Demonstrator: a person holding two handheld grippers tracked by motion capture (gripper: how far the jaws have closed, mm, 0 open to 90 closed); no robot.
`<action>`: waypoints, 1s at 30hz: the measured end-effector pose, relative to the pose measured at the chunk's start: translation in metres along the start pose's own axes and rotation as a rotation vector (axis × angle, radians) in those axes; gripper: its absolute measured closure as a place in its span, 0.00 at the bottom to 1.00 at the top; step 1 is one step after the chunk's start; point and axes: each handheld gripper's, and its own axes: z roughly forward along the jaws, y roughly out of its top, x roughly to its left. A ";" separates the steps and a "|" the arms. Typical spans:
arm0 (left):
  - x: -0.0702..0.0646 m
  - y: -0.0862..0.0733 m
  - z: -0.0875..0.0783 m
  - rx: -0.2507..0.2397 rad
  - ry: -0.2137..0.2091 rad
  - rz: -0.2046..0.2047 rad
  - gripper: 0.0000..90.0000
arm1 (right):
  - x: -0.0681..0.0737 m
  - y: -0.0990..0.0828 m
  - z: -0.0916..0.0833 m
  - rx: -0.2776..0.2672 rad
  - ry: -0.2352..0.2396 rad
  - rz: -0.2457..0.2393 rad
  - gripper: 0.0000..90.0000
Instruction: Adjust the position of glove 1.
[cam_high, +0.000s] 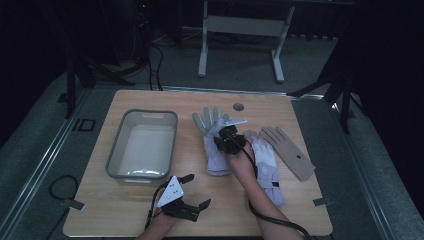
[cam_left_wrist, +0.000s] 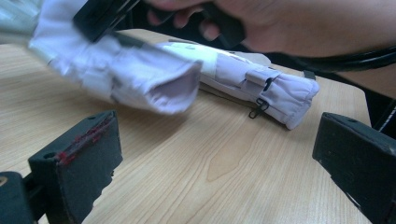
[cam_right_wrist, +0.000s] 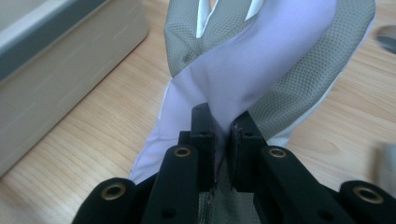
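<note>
High view: right gripper (cam_high: 226, 131) sits over the white fabric glove with grey mesh fingers (cam_high: 214, 150) at table centre, glove's cuff trailing back toward the person, its fingers just past the jaw tips. A second white glove with a strap cuff (cam_high: 267, 170) lies just right of that gripper, under the forearm; a tan flat glove (cam_high: 290, 150) further right. Grey plastic tub (cam_high: 142, 145) is off to its left. Left gripper (cam_high: 192, 191) hangs near the front edge, well apart from the gloves, jaws spread, nothing in them.

Left gripper view: both black jaws stand wide apart over bare wood. Held glove's cuff hangs ahead and left, blurred, off the tabletop; strap-cuff glove lies beyond it.

Right gripper view: jaws pinched nearly together on a fold of the white-and-mesh glove, fabric bunched between the pads, rest draped ahead. Tub wall to the left.
</note>
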 end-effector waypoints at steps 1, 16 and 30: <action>0.000 0.000 0.000 0.000 0.000 0.000 0.01 | 0.000 0.000 0.000 0.000 0.000 0.000 0.92; 0.000 0.000 0.000 0.004 0.001 -0.001 0.01 | -0.004 -0.041 0.000 0.031 -0.048 0.155 0.90; 0.001 0.000 0.000 0.004 -0.003 -0.010 0.01 | -0.010 -0.045 0.014 0.071 -0.062 0.117 0.67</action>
